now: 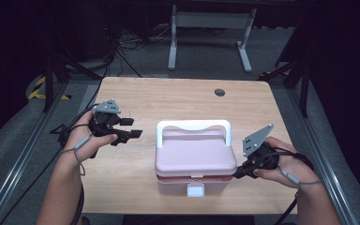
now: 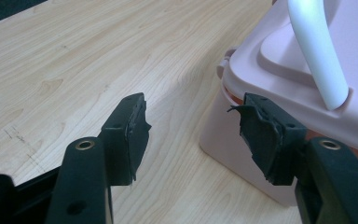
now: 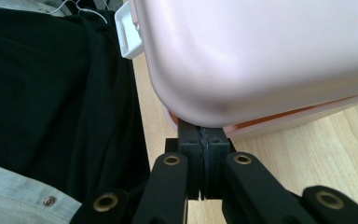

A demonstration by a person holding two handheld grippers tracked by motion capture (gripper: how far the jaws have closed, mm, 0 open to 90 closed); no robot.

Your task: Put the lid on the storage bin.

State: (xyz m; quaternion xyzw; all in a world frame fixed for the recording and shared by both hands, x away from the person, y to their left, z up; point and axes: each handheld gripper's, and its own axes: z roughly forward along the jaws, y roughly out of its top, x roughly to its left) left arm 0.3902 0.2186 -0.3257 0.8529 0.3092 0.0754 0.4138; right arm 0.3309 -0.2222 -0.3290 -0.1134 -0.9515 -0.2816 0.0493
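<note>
Your right hand-held gripper (image 3: 204, 140) is closed, its tips tucked under the lid edge of the smooth, rounded pink plastic box (image 1: 194, 157). Its white latch (image 1: 196, 190) faces you and its white handle (image 1: 193, 126) runs crosswise. Your left hand-held gripper (image 2: 193, 126) stands open just beside the box on the wood-grain surface (image 1: 168, 101).

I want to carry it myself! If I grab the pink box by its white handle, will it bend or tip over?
The pink box looks like hard moulded plastic, so it probably stays stiff. Its white handle spans the middle of the lid, so it should hang fairly level. The lid looks slightly raised near the right gripper, with a gap showing, so it might swing open if the clasp is undone.
</note>
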